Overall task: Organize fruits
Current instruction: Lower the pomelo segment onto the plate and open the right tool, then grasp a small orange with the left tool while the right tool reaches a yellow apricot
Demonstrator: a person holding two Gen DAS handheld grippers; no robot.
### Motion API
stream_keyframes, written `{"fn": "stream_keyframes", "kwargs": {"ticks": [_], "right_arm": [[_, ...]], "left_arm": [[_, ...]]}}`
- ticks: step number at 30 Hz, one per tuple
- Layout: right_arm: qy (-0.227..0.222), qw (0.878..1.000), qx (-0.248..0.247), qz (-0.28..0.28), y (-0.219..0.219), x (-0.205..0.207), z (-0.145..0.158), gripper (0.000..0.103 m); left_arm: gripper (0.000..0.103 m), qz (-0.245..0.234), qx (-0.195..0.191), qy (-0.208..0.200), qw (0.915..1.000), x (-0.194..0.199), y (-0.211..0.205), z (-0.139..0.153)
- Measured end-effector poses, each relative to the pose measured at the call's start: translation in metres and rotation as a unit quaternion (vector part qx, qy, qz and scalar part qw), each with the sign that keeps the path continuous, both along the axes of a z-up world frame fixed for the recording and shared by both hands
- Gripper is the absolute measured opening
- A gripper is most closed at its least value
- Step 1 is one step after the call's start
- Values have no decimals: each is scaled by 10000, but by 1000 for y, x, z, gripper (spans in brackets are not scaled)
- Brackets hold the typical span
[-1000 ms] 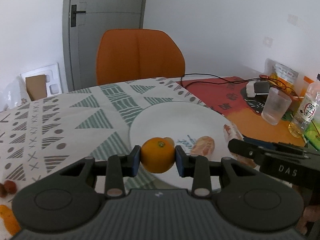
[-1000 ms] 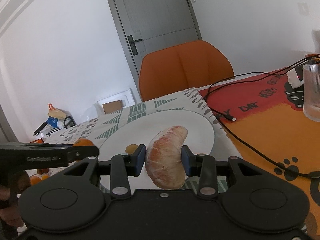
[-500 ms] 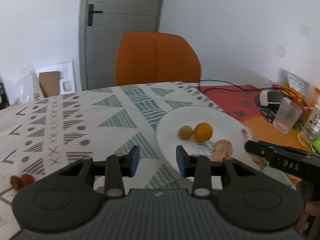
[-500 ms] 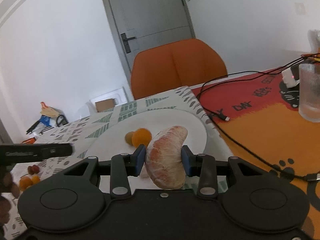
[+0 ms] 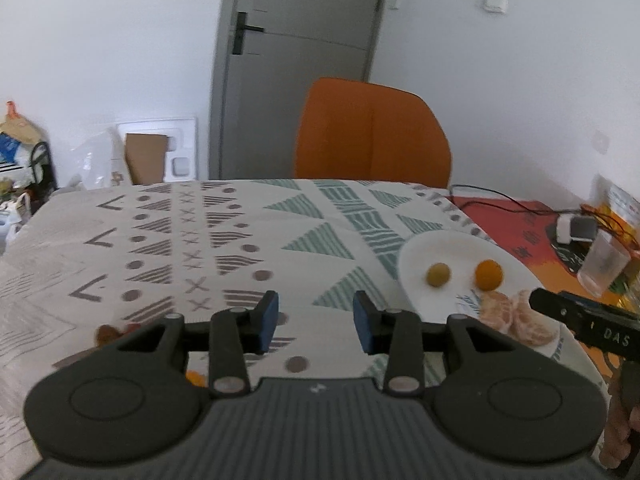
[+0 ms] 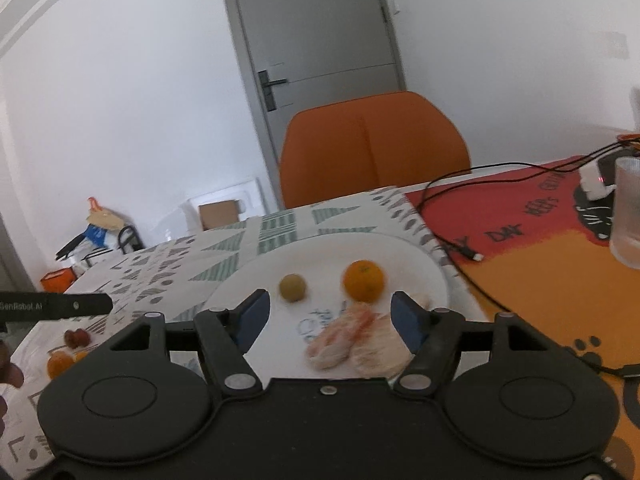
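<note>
Now both grippers, left gripper [image 5: 316, 316] and right gripper [image 6: 330, 314], gape unloaded; cable [image 6: 460, 200] and glass [image 6: 626, 208] flank the plate [image 6: 424, 268].

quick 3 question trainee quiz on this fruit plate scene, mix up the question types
1. True or false: the right hand-held gripper is shut on a fruit.
2. How many fruit pieces lie on the white plate?
3. The small orange sits: A) on the plate B) on the chair C) in the glass

Key: 1 false, it is open, as is the left hand-held gripper. 2 four: orange, small green-yellow fruit, two peeled segments. 3 A.
</note>
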State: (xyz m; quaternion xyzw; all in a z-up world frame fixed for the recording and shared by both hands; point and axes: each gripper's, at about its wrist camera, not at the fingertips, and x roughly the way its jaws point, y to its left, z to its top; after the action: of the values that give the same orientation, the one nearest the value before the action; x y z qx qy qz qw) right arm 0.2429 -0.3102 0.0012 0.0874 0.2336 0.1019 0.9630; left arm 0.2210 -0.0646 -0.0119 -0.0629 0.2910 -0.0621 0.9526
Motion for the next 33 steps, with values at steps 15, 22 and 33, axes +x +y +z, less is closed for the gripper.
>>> {"fn": "stream_keyframes", "kwargs": {"ticks": [15, 22, 33], "right_arm": [[10, 9977, 108, 670, 50, -3, 3, 82], [26, 9957, 112, 914, 71, -5, 4, 94], [189, 9907, 96, 1341, 104, -5, -1, 96]], "left_arm": [[70, 855, 156, -207, 9960, -27, 64, 6], [72, 1021, 118, -188, 9945, -36, 82, 0], [69, 1353, -3, -198, 9906, -47, 110, -14]]}}
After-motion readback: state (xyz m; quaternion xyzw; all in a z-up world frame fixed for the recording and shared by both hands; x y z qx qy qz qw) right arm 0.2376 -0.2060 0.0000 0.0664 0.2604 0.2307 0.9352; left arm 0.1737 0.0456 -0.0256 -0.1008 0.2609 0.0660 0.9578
